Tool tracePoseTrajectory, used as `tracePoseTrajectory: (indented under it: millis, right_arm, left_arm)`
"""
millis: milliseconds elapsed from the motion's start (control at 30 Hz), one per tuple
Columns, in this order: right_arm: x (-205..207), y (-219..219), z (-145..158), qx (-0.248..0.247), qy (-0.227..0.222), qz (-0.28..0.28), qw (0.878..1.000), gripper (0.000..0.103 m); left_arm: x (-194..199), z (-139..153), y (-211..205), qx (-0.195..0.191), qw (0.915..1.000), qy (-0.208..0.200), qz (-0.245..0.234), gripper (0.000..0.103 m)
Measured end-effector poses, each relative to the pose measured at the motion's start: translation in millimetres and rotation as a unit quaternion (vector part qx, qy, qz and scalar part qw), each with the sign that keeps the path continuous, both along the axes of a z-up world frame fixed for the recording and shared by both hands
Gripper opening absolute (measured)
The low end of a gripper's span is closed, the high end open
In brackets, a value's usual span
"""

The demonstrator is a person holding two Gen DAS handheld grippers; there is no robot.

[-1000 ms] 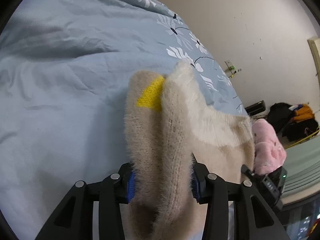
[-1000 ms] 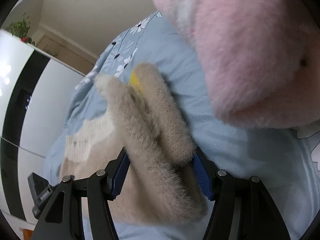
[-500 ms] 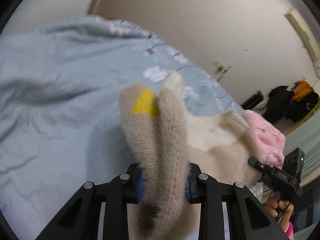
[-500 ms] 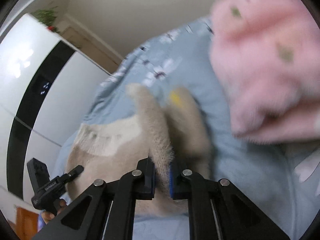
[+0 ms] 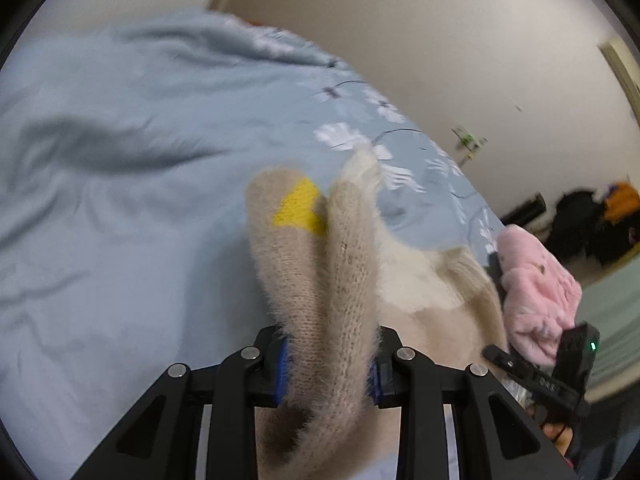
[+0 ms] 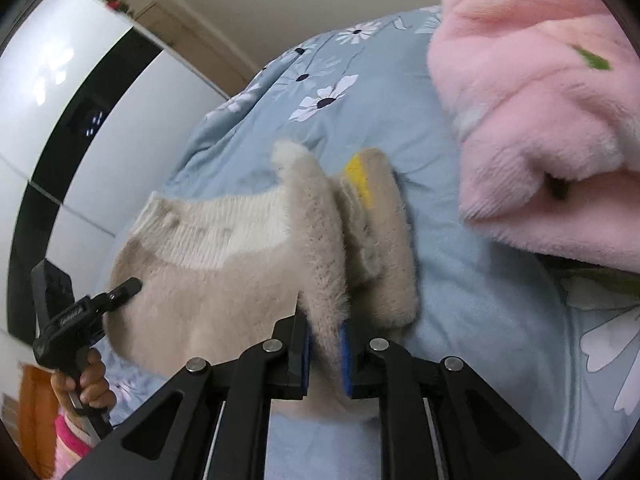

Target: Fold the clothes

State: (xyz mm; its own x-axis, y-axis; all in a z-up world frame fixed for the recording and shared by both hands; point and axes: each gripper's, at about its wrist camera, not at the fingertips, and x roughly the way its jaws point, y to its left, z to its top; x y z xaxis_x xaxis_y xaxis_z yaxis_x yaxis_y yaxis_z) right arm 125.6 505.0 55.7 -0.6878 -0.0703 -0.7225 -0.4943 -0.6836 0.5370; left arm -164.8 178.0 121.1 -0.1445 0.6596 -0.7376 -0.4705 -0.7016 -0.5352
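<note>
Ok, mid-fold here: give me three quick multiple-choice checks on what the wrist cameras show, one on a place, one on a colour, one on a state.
1. Where does the pink fleece garment lie?
A. on the blue bedspread
B. on the floor
C. on a chair

2. What colour is the patch on the beige sweater?
A. red
B. yellow
C. green

3. What is the right tool doing?
A. open above the bed
B. shut on nothing
C. shut on the sweater

Answers: 1 A, the fleece rests on the flowered spread beside the sweater. 2 B, a bright yellow block shows near the fold. 3 C, fuzzy knit is pinched between its blue pads; the left tool grips it too.
</note>
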Motion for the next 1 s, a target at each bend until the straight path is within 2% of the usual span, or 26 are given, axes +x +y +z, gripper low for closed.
tracePoseTrajectory:
  millis: [33, 100, 200, 367, 467, 667, 767, 833, 900, 933, 1000]
  right_arm:
    - [-1, -1, 0, 0.006, -0.002, 0.002, 1.000, 0.020]
    - [-2, 1, 2, 0.019, -0.004, -0.002, 1.000, 0.043]
    - [-3, 4, 0, 0.023, -0.012, -0.012, 1.000, 0.051]
    - [-12, 7, -24, -0.008, -0.042, -0.017, 0.999, 0.062]
    - [-8, 8, -36, -0.039, -0.042, -0.037, 0.998, 0.068]
    - [-9, 2, -37, -0.034, -0.049, -0.039, 0.997, 0.070]
    - [-4, 3, -36, -0.041, -0.033, -0.048, 0.997, 0.068]
    - [-7, 5, -38, -0.046, -0.027, -0.054, 0.997, 0.064]
    - [-6, 7, -38, -0.057, -0.017, -0.061, 0.996, 0.050]
    - [-5, 8, -39, -0.063, -0.013, -0.064, 0.996, 0.048]
    - [-7, 7, -38, -0.065, -0.013, -0.064, 0.996, 0.037]
  left_arm:
    - [-4, -10, -5, 0.004, 0.9998, -0.015, 0.009, 0.031]
    - [-11, -28, -15, 0.017, 0.9985, -0.045, 0.025, 0.031]
    - [-15, -40, -25, 0.043, 0.9962, -0.067, 0.037, 0.031]
    - [-17, -44, -27, 0.045, 0.9960, -0.070, 0.032, 0.032]
    - [-20, -48, -28, 0.049, 0.9955, -0.075, 0.031, 0.032]
    - [-26, -56, -34, 0.068, 0.9924, -0.096, 0.036, 0.033]
    - [-26, -56, -35, 0.069, 0.9920, -0.100, 0.034, 0.033]
    - [-25, -54, -35, 0.069, 0.9921, -0.099, 0.032, 0.033]
    - [-24, -52, -34, 0.068, 0.9921, -0.100, 0.033, 0.033]
    - [-23, -52, -34, 0.065, 0.9925, -0.098, 0.033, 0.033]
    - [-20, -48, -32, 0.056, 0.9936, -0.092, 0.033, 0.033]
